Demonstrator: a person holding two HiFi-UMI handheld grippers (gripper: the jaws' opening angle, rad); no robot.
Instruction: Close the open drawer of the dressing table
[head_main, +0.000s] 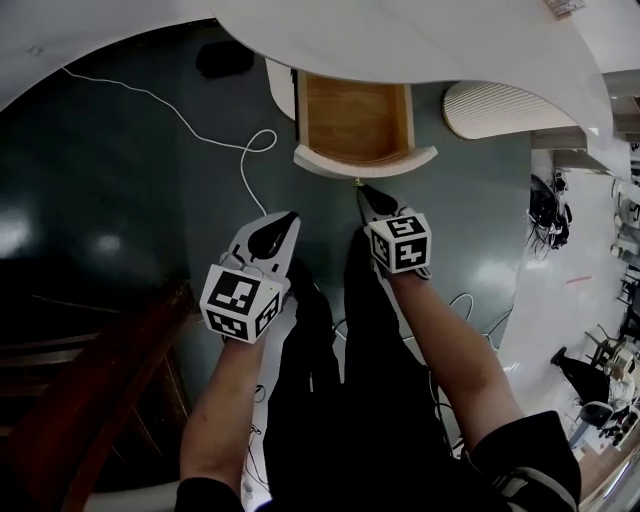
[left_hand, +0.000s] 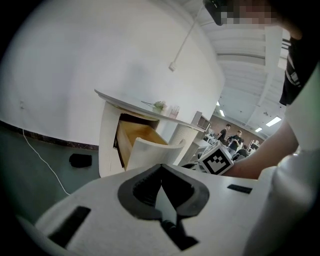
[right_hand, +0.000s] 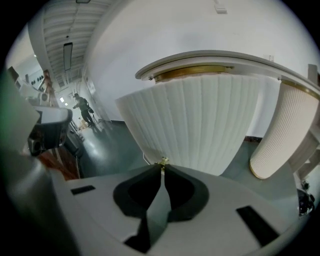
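Note:
The dressing table (head_main: 420, 40) has one drawer (head_main: 355, 118) pulled out, showing a wooden inside and a curved white ribbed front (head_main: 365, 161). A small gold knob (right_hand: 161, 162) sticks out of that front (right_hand: 200, 120). My right gripper (head_main: 364, 193) is shut, its tips right at the knob (head_main: 358, 182); whether they pinch it I cannot make out. My left gripper (head_main: 291, 217) is shut and empty, lower and to the left of the drawer, apart from it. From the left gripper view the open drawer (left_hand: 137, 137) is seen from its side.
A white cable (head_main: 190, 128) loops over the dark floor left of the drawer. A black object (head_main: 222, 58) lies under the table. A ribbed white panel (head_main: 500, 110) stands right of the drawer. Dark wooden furniture (head_main: 90, 390) is at lower left.

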